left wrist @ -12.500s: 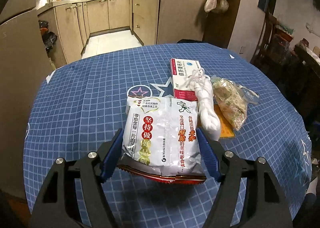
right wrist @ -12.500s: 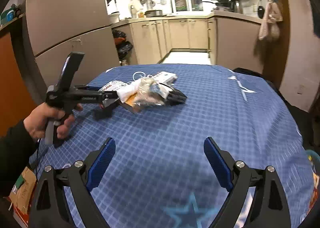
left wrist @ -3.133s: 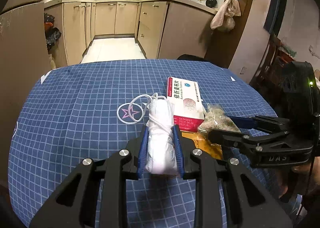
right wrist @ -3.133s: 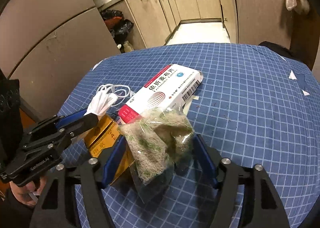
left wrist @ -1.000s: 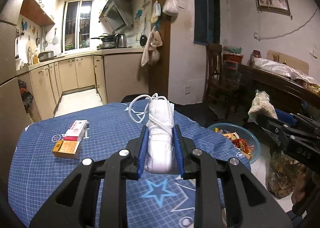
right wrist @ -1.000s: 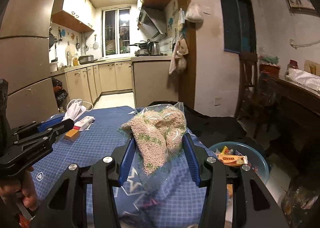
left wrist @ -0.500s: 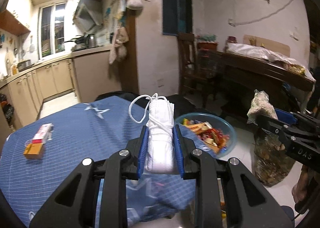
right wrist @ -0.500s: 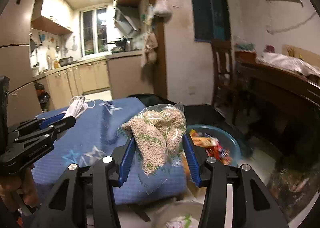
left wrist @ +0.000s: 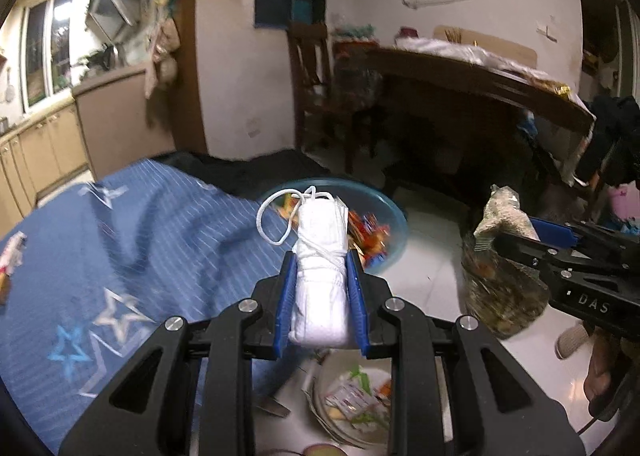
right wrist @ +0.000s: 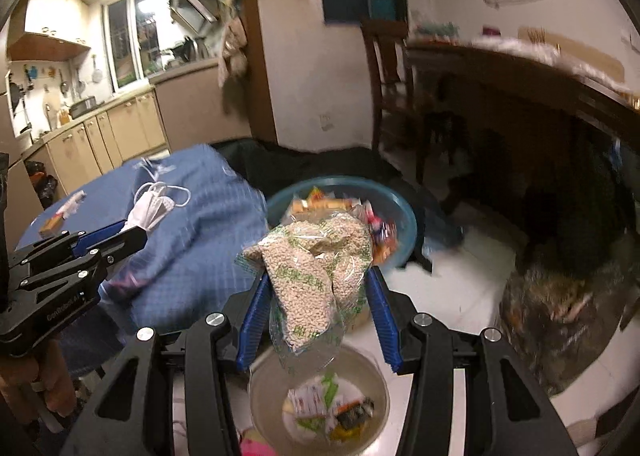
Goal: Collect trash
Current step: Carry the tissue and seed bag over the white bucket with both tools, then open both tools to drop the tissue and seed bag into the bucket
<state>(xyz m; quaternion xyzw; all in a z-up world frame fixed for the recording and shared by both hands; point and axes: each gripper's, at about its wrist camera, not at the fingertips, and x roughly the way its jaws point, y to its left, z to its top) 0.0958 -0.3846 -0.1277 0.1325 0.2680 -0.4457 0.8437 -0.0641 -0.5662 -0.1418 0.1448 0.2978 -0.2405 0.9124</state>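
Both tools have swung off the desk (left wrist: 120, 224): the teal basin (right wrist: 404, 216) of wrappers now sits mid-frame, and a pale bowl (right wrist: 260, 388) of scraps has appeared at the bottom.

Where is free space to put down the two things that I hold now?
Bare blue tablecloth lies left of the left tool holding the white mask. White floor right of the teal basin is bare. Basin and metal bowl under the pellet bag are crowded.
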